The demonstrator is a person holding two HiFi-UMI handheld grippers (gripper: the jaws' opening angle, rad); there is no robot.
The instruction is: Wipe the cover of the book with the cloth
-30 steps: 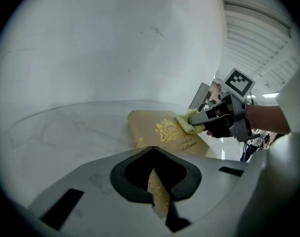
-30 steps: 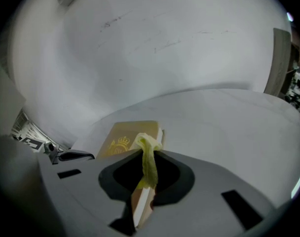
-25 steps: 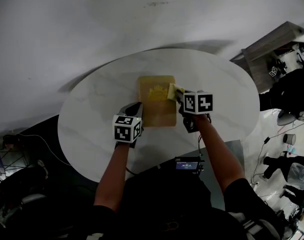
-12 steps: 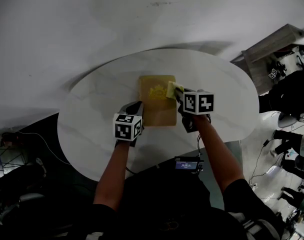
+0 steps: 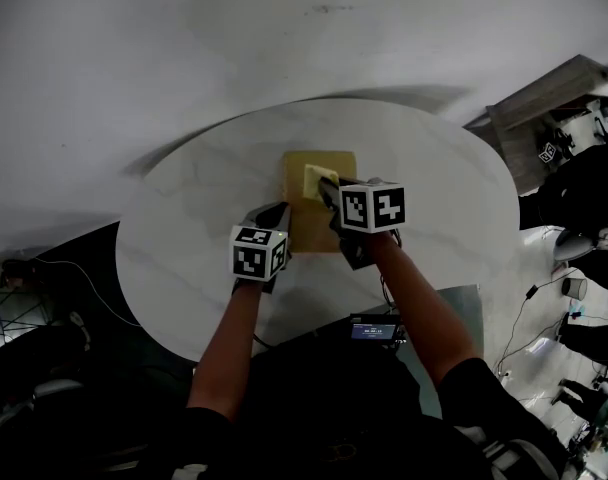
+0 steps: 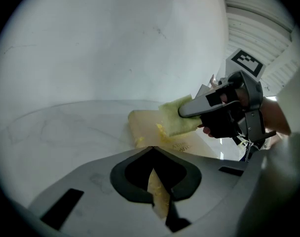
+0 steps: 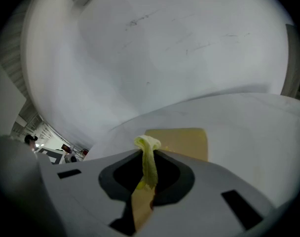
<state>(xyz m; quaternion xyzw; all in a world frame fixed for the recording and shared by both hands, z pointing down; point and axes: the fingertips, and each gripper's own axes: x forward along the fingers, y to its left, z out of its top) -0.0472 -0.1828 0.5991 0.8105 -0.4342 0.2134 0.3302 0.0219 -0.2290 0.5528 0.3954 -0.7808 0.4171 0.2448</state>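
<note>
Wiping a yellow book on a round marble tabletop

Starting at the left, the tabletop (image 5: 179, 223) is a white oval with faint grey veins, smooth and bare out to its curved rim, so there is wide free room on that side. The left tool (image 5: 274, 213) sits at the book's left edge, its jaws drawn together, with only a thin strip of yellow cover showing in the slit between them. The book (image 5: 312, 233) lies flat near the middle of the tabletop, a tan-yellow rectangle with straight edges, well in from the rim on every side. On its far half rests the cloth (image 5: 312, 178), a soft, fuzzy yellow-green fold. The right tool (image 5: 324, 186) is clenched on that cloth, pinching a bunched ridge of it between its jaws and holding it against the cover. Right of the book the marble runs bare again to the rim. Beyond that edge stands a grey cabinet (image 5: 554, 93), with dark clutter on the floor beside it
</note>
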